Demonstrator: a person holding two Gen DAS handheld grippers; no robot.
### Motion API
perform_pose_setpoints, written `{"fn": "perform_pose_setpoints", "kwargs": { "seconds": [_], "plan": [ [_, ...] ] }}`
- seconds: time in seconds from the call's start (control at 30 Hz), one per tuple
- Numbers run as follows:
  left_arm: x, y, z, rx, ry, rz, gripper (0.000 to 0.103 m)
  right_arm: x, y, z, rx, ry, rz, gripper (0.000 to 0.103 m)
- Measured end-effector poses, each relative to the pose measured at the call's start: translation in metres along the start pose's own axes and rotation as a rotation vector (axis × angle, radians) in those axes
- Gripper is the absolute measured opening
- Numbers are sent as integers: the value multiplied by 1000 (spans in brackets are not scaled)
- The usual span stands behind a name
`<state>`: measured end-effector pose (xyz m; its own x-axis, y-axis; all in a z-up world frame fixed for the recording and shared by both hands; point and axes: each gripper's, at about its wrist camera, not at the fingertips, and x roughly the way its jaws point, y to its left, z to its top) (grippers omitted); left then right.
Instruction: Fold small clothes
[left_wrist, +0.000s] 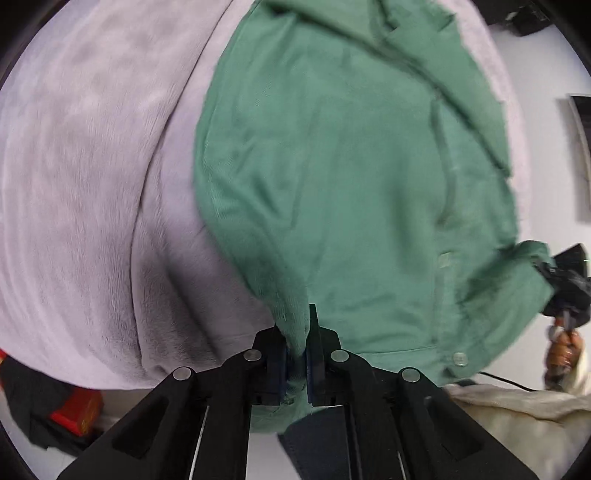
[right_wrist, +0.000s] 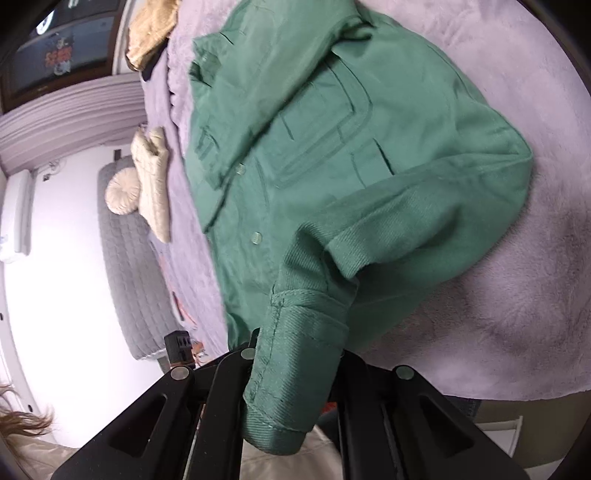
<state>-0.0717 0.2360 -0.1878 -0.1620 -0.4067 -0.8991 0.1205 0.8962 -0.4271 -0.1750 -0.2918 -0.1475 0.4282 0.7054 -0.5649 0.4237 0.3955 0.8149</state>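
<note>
Green jacket (left_wrist: 332, 177) lies on lilac blanket (left_wrist: 81, 192); left claw (left_wrist: 295, 354) clamped on hem, right claw (right_wrist: 295, 354) clamped on cuff (right_wrist: 291, 369); lift both evenly, keep fold edge straight

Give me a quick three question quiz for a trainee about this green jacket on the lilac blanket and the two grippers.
1. True or false: the left gripper is pinching a fold of the green jacket.
2. What part of the jacket covers the right gripper: A collar, B sleeve cuff, C pocket?
3. What does the jacket lie on?

Key:
1. True; its jaws are shut on the fabric.
2. B.
3. The lilac blanket.
</note>
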Motion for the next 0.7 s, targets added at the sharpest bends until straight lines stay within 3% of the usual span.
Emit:
{"fn": "perform_pose_setpoints", "kwargs": {
  "seconds": [0.17,0.3,0.43,0.7],
  "plan": [
    [-65,-10,40,-62,-177,-165,8,-21,30,25,-19,-104,153,7],
    [-96,-24,95,-89,-296,-246,8,-34,64,63,-65,-175,234,7],
    [-110,-50,167,-81,-380,-210,8,-38,91,118,-92,-231,294,7],
    [-84,-93,294,-135,-433,-16,8,-11,87,231,17,-250,203,7]
  ]
}}
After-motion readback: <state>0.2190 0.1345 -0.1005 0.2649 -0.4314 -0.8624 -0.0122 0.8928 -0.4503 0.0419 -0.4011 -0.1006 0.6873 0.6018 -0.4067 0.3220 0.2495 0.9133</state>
